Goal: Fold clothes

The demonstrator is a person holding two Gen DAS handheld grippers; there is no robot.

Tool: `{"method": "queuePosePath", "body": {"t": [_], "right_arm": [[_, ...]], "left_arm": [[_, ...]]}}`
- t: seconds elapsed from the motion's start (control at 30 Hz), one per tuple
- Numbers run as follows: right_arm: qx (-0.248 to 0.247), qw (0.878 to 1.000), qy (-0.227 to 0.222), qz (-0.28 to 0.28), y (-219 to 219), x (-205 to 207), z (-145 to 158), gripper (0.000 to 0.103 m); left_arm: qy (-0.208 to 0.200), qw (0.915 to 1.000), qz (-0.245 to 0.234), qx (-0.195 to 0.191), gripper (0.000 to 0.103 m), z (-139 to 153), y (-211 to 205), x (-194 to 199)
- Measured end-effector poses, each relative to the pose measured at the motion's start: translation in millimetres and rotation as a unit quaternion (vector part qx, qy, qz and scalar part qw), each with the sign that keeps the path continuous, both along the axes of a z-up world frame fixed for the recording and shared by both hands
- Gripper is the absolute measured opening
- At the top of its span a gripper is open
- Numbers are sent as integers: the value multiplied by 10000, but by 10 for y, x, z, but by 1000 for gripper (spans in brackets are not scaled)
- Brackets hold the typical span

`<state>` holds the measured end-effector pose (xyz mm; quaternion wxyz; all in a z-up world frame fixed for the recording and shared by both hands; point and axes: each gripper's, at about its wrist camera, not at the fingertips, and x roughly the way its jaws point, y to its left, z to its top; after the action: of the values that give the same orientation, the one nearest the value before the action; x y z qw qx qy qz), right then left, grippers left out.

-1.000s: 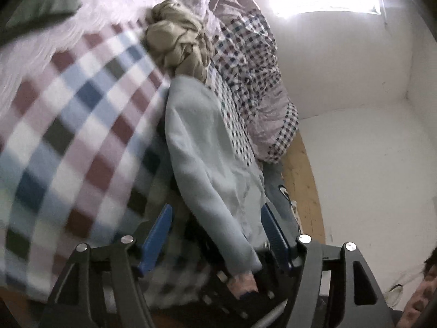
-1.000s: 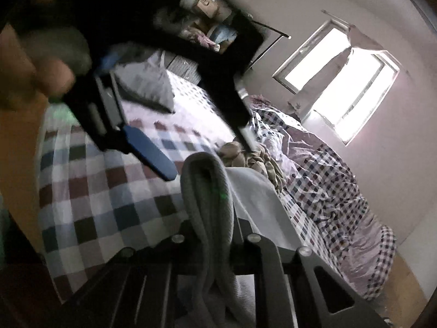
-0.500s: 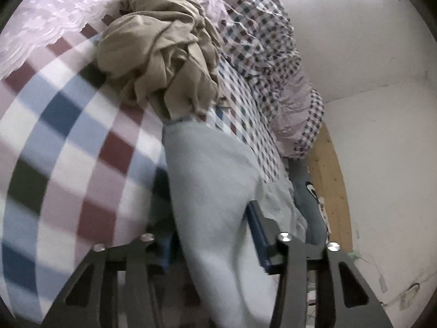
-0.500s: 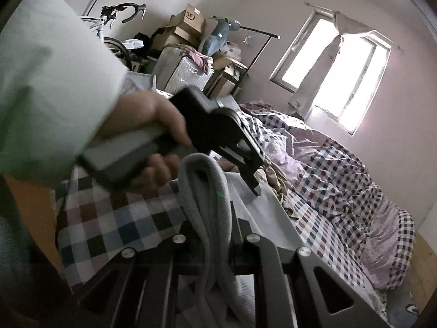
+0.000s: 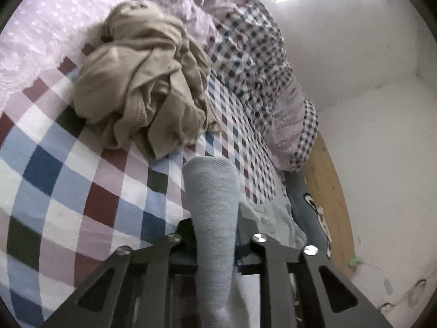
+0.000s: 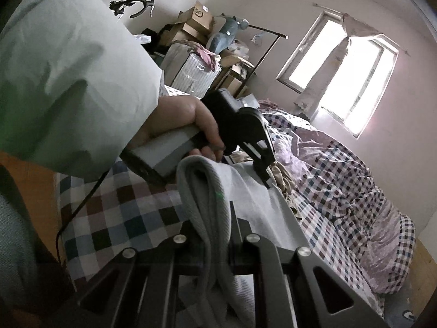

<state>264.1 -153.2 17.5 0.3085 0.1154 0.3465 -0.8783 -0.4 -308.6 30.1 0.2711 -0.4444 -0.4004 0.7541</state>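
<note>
Fabric fills both grips: the left gripper (image 5: pixel 215 235) is clamped on a bunched edge of the pale blue-grey garment (image 5: pixel 213 207), and the right gripper (image 6: pixel 215 235) pinches a thicker, doubled roll of the same cloth (image 6: pixel 207 196). Between the two, the garment spreads in a flat sheet over the checked bedspread (image 5: pixel 68 186), just ahead of the right gripper, so holding two edges at once looks like a way to keep the cloth taut and carry one side over another. Whether a fold is being opened or closed, these views cannot settle.

Ahead of the left gripper, well beyond the held cloth, a beige garment (image 5: pixel 142 82) lies in a crumpled heap on the bed. To the right of it runs a rumpled small-check duvet (image 5: pixel 259 63).

Beyond the person's hand (image 6: pixel 188 120), at the far wall, stand stacked cardboard boxes (image 6: pixel 196 19) and a striped laundry bag (image 6: pixel 194 73) with pink cloth, probably clothing, showing at its mouth.
</note>
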Motion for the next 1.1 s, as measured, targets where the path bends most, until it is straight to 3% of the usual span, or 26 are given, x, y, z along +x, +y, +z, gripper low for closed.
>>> {"method": "queuePosePath", "body": {"t": [0.13,0.37,0.53,0.73,0.97,1.1], "right_arm": [[40,9999,13,138,-42,115,23,11],[-272,9973,88,678,-290,539,313,11],[-597,9934,-337,924,-563,685,372,11],[-1043,9889,-720,774,-464,647,451,11],[-2304,9630,-1324,443,152,345,990,11],[-2863,9449,-1568,244,587,229,1293,11]], "left_arm": [[233,9996,123,-63,13,257,-121,181],[615,9973,343,-185,12,703,-351,506],[126,9975,489,-496,13,706,-710,677],[-9,9978,474,-453,13,834,-637,687],[-441,9965,645,-296,13,1280,-291,524],[-420,9965,687,-228,13,1598,98,403]]}}
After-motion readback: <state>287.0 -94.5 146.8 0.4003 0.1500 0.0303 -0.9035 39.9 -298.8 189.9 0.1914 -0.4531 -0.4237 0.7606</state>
